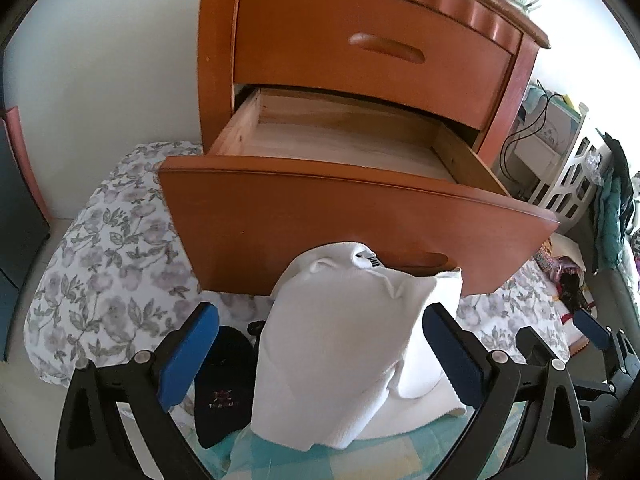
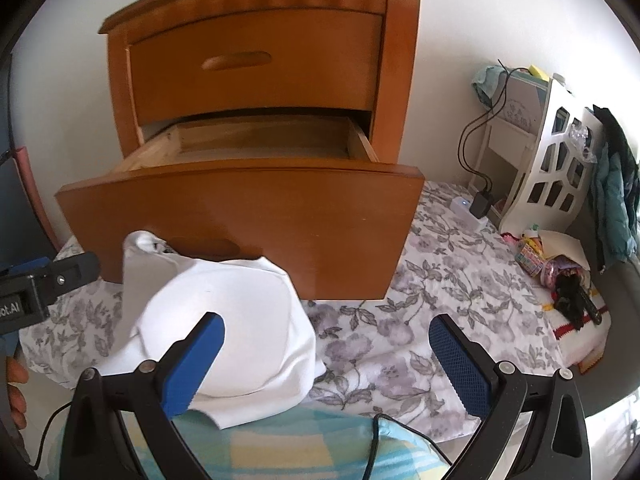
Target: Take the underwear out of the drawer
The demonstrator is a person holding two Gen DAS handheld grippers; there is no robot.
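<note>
Right under my nose, the white underwear (image 1: 340, 344) sits heaped on the checked blanket (image 1: 400, 452), just in front of the open drawer (image 1: 340, 148). My left gripper (image 1: 320, 356) stands spread wide, a blue pad on either side of the cloth and neither one pressing it, so nothing is pinched. My right gripper (image 2: 336, 364) is spread too, empty, over the floral sheet (image 2: 400, 340), with the garment lying off to its left pad.

The drawer looks bare from here, only pale wood showing inside, so I'd call the job close to done. Now the risks. The heap's top edge leans against the drawer front (image 1: 280, 224); if I bump that panel, or push the drawer shut carelessly, the fabric could snag under it or get dragged along. My left pads flank the cloth closely, so a sloppy pull-back might hook a fold and flip the pile off the blanket. A black cap (image 1: 224, 384) sits just beside the left pad; I could knock that too. And a cable (image 2: 376, 440) trails near my right gripper, easy to catch.
</note>
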